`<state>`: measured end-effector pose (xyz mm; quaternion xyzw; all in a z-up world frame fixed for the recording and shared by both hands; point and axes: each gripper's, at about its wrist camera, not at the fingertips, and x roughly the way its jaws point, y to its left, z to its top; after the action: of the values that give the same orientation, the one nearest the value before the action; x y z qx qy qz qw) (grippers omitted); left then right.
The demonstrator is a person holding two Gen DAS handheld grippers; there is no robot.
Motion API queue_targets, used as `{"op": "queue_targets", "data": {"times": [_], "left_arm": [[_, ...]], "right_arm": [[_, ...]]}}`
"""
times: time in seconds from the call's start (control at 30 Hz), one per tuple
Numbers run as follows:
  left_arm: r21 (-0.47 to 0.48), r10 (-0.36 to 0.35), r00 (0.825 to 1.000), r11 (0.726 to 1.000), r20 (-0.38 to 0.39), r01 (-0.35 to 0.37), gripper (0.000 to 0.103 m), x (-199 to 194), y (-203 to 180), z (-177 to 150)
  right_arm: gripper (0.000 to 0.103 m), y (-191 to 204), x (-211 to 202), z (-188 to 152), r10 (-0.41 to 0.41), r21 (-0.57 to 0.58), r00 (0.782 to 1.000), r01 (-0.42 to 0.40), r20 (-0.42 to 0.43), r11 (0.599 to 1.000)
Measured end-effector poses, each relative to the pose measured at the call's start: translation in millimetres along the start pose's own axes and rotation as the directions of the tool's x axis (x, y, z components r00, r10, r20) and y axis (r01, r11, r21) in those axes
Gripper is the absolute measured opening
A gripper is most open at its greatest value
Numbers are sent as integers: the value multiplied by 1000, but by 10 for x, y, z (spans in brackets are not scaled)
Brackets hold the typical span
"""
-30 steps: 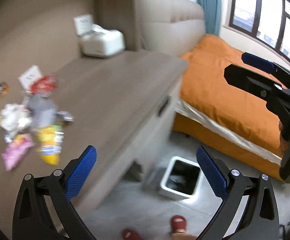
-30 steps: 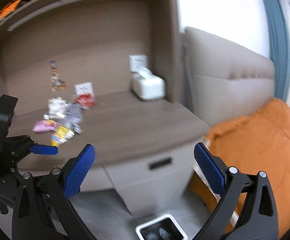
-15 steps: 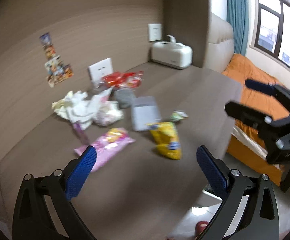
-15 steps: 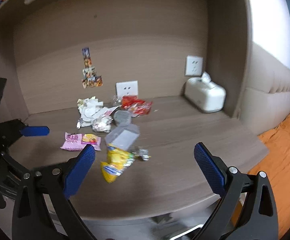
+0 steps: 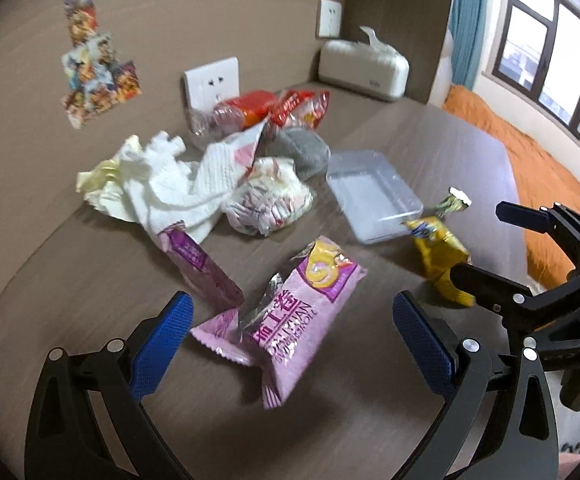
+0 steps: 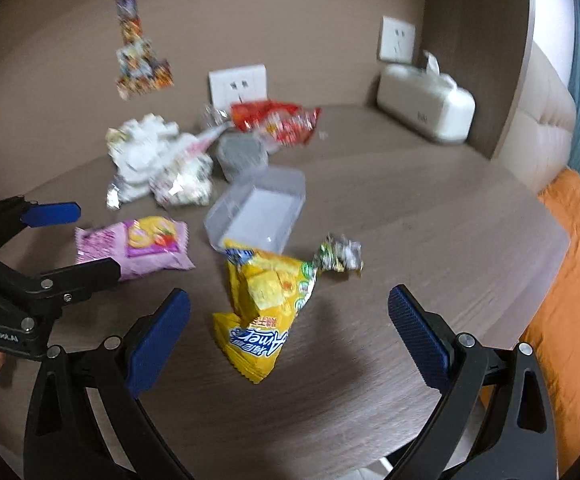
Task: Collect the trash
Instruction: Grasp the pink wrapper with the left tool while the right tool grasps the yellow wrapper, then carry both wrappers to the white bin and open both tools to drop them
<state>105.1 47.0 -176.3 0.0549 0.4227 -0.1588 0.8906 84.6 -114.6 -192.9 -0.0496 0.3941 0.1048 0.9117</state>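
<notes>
At the bottom of the left wrist view the left hand-held gripper is spread wide and grasps nothing; a pink snack wrapper lies on the bench between its blue fingers. At the bottom of the right wrist view the right hand-held gripper is likewise released and empty, with a yellow snack bag between its fingers and a crumpled foil wrapper just beyond. Past these, mid-frame, a clear plastic tray lies empty, touching the yellow bag's far end. Farther back sit crumpled white tissues, a grey lump that is hard to identify, and a red snack bag by a wall socket. At the upper right stands a white tissue box, a tissue poking from its top. An orange bed is cut off by the right edge.
</notes>
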Motion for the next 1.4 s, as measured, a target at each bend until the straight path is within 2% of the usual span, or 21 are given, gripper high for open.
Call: {"op": "queue_targets", "data": {"times": [0.27, 0.33, 0.47, 0.53, 0.6, 0.63, 0.67, 0.83, 1.1, 1.23, 1.4], "left_arm": [[27, -52, 997, 998, -55, 54, 96, 253, 51, 0], [38, -59, 996, 997, -69, 61, 81, 290, 37, -8], [78, -44, 997, 996, -69, 50, 76, 306, -20, -27], [91, -31, 997, 995, -65, 37, 60, 308, -38, -20], [97, -39, 997, 994, -61, 44, 44, 297, -49, 8], [88, -54, 997, 994, -60, 59, 44, 285, -46, 18], [86, -63, 996, 994, -61, 68, 43, 280, -53, 29], [113, -46, 998, 992, -38, 50, 41, 128, -166, 88], [137, -90, 995, 987, 42, 83, 41, -359, -538, 202], [162, -124, 990, 980, 69, 112, 41, -456, -920, 264], [198, -184, 981, 966, 68, 168, 41, -475, -1553, 342]], "right_arm": [[98, 33, 220, -51, -6, 22, 997, 8, -77, 1000], [99, 27, 257, -58, 3, 34, 995, 0, -95, 999], [99, 55, 243, -65, -5, 32, 995, 9, -99, 999], [98, 62, 251, -44, 4, 27, 994, -1, -111, 1000], [75, 69, 202, -20, 15, 15, 996, -14, -88, 1000], [35, 75, 189, 6, 21, 5, 996, -20, -86, 1000], [27, 74, 198, 32, 30, 5, 994, -30, -102, 1000], [26, 26, 51, 89, 73, 23, 993, -71, -92, 997], [26, -206, -697, 264, 91, -13, 995, -91, 45, 996], [26, -488, -1001, 219, 69, -4, 993, -69, 98, 998], [26, -953, -1251, -10, 30, 16, 994, -32, 106, 999]]}}
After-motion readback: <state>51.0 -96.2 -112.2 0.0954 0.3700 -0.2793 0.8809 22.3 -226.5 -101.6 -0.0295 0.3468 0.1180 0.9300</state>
